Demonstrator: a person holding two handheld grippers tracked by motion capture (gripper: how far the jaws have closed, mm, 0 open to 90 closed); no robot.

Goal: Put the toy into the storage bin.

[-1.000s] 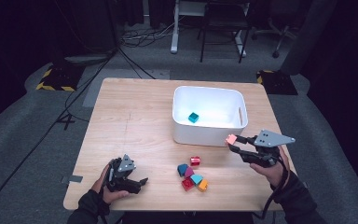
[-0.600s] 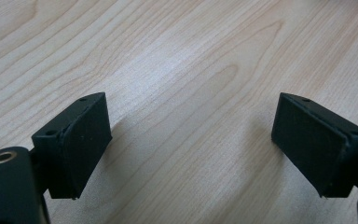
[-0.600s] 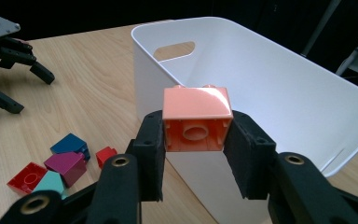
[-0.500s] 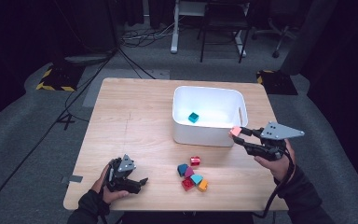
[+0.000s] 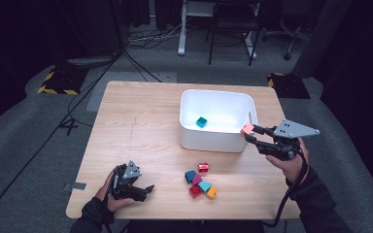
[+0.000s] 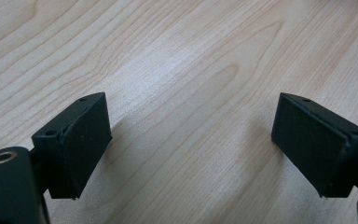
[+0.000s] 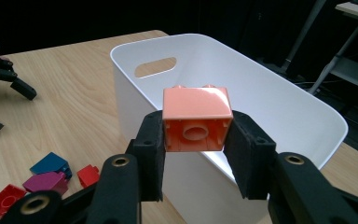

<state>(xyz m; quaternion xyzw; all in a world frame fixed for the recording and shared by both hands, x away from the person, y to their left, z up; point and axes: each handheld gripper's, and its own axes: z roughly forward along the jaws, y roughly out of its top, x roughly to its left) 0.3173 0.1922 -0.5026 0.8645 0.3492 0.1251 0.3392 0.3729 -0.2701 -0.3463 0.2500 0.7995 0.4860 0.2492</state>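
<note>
Right gripper [image 5: 250, 133]: clamped on a salmon-pink block [image 7: 196, 119], one jaw on each side face, hollow underside toward the camera in the right gripper view, studs away. In the high view, held [image 5: 247, 129] above the table at the near right corner of the white bin [image 5: 213, 141], just over or just outside the rim; which, hard to tell. Bin wall rising straight behind the block in the right gripper view, a handle slot [image 7: 154, 66] cut into the far end wall.

Left gripper [image 5: 143, 190]: jaws spread wide, nothing between them, bare wood grain of the table [image 6: 182, 70] filling the gap in the left gripper view. Resting low near the front left edge of the table in the high view, well apart from the bin.

Inside the bin: a single teal block [image 5: 201, 122] on the floor toward the left side, plenty of white floor free around it.

On the table in front of the bin: a small red block [image 5: 203, 167] alone, then a tight cluster [image 5: 200, 184] of blue, magenta, red, teal and orange pieces touching one another. Open wood between cluster and left gripper, and across the whole left half of the table.
</note>
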